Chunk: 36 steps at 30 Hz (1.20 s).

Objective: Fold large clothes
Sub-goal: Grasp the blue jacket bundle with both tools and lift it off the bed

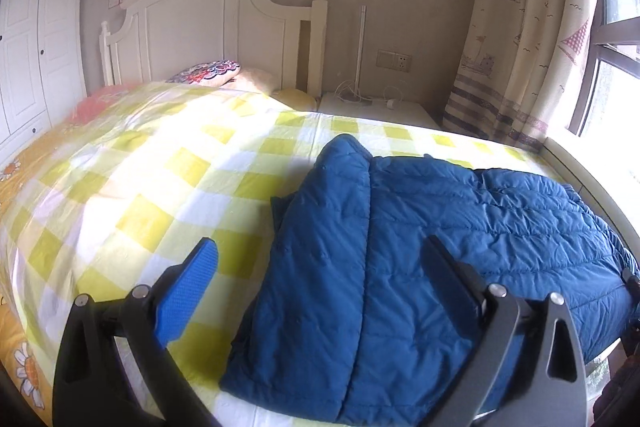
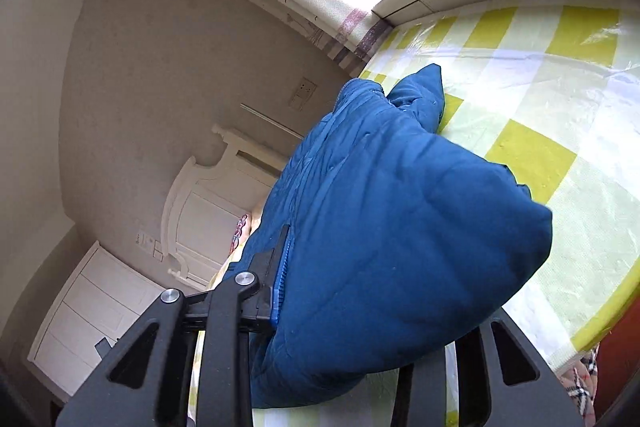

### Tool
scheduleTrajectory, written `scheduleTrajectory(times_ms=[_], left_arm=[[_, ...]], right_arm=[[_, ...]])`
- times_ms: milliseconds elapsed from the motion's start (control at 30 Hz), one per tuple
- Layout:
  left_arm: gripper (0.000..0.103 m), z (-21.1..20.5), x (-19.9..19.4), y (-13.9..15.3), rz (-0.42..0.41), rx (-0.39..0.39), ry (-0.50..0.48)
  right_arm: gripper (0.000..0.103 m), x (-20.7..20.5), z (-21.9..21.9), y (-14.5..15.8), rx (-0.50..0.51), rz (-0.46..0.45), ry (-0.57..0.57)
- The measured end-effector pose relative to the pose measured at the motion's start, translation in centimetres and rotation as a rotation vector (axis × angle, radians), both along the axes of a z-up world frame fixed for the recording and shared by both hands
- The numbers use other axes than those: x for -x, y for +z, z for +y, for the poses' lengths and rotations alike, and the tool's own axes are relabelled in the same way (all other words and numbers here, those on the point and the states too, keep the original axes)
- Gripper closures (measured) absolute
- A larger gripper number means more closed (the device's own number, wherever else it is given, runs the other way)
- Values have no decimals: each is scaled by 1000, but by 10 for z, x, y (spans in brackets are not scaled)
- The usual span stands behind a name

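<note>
A blue quilted jacket (image 1: pixel 400 247) lies folded on the yellow-checked bedspread (image 1: pixel 160 179). My left gripper (image 1: pixel 324 251) is open above the jacket's left edge, touching nothing, with its left finger over the bedspread and its right finger over the jacket. In the right wrist view the jacket (image 2: pixel 392 227) bulges up between the fingers. My right gripper (image 2: pixel 384 267) is shut on the jacket; the left pad (image 2: pixel 282 275) presses its side and the right finger is hidden under the cloth. The right gripper's tip also shows in the left wrist view (image 1: pixel 632 279) at the jacket's right end.
A white headboard (image 1: pixel 216 23) and pillows (image 1: pixel 208 71) stand at the far end of the bed. A white wardrobe (image 1: pixel 36 39) is at the left. A nightstand (image 1: pixel 372 107), curtain (image 1: pixel 520 27) and window (image 1: pixel 616 67) are at the right. The bed edge (image 2: pixel 592 327) runs close to the right gripper.
</note>
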<state>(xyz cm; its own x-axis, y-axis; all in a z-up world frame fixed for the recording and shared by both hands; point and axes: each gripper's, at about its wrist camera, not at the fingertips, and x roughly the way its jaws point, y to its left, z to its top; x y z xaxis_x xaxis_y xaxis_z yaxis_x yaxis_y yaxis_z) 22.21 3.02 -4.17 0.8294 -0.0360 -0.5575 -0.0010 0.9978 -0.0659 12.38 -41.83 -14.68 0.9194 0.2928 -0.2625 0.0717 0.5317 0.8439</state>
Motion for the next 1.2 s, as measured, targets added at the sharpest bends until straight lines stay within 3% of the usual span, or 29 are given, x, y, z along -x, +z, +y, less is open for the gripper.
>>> scheduleTrajectory(times_ms=[67, 167, 267, 300, 333, 367, 400, 500, 667, 733, 833, 933, 1000, 1200], left_arm=[[3, -37, -9, 6, 11, -11, -93], [3, -103, -20, -1, 40, -87, -211], [3, -161, -24, -42, 146, -198, -317], [4, -173, -15, -59, 129, -253, -310], [4, -177, 0, -73, 43, -305, -286], [4, -178, 11, -79, -13, -330, -282], [4, -171, 13, -80, -5, -314, -296], [4, -122, 4, -66, 104, -75, -361], [3, 4, -6, -36, 97, 417, -360], [3, 55, -19, -33, 122, 612, -358], [3, 117, -27, -37, 128, 846, -364], [3, 143, -29, -49, 162, 925, -395], [3, 147, -33, -58, 204, 921, -408], [3, 113, -53, -55, 261, 850, -522]], right_arm=[[67, 12, -5, 5, 29, -2, -8], [67, 19, -6, 12, 80, -7, -18], [67, 19, -5, 20, 100, -5, -32], [67, 17, -4, 25, 121, -4, -40], [67, 15, -1, 31, 151, -2, -46], [67, 13, 5, 38, 195, -1, -55], [67, 11, 12, 48, 245, -2, -58], [67, 6, 45, 86, 470, -18, -86], [67, -9, 169, 148, 1039, -107, -53], [67, -15, 236, 150, 1285, -161, 11], [67, -23, 331, 113, 1654, -202, 178], [65, -26, 393, 45, 1901, -201, 394], [64, -21, 413, 11, 2006, -243, 409], [65, -20, 395, 22, 1899, -268, 389]])
